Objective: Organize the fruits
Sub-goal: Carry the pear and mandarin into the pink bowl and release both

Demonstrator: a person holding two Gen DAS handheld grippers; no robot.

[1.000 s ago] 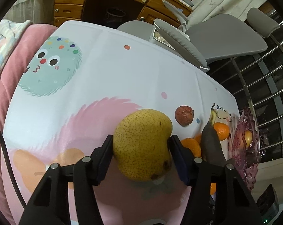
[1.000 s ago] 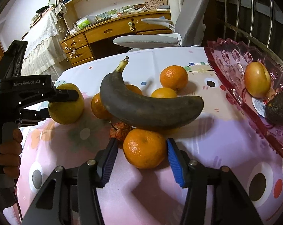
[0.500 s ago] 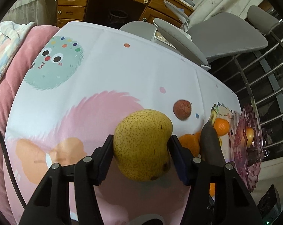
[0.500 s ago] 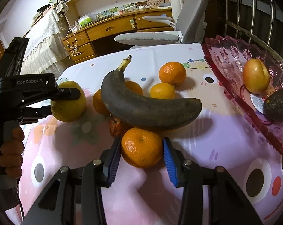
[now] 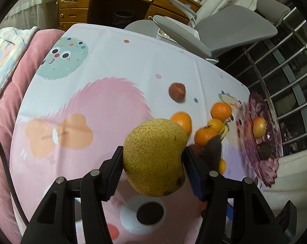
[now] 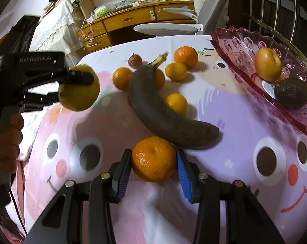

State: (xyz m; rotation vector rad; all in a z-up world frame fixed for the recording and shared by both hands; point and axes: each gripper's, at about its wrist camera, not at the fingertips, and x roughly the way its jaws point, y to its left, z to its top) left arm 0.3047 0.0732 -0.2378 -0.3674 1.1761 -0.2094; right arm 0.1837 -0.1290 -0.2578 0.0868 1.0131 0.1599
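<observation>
My left gripper (image 5: 153, 158) is shut on a yellow speckled pear (image 5: 154, 157) and holds it above the table; it also shows in the right wrist view (image 6: 78, 88). My right gripper (image 6: 153, 160) is shut on a mandarin (image 6: 153, 158) and holds it off the cloth. A dark overripe banana (image 6: 163, 109) lies among several mandarins (image 6: 181, 56). A pink glass fruit dish (image 6: 244, 44) at the right holds an apple (image 6: 268, 64) and a dark avocado (image 6: 291, 92).
A small brown wrinkled fruit (image 6: 135, 61) lies at the far side of the pile. The table has a cartoon-print cloth (image 5: 104, 65). A grey office chair (image 5: 230, 28) and a wooden desk (image 6: 133, 22) stand behind. Metal railings (image 5: 285, 65) run along the right.
Both grippers have risen. The right one closed on the mandarin and lifted it away from the banana. The left one raised the pear higher and swung right, toward the fruit pile.
</observation>
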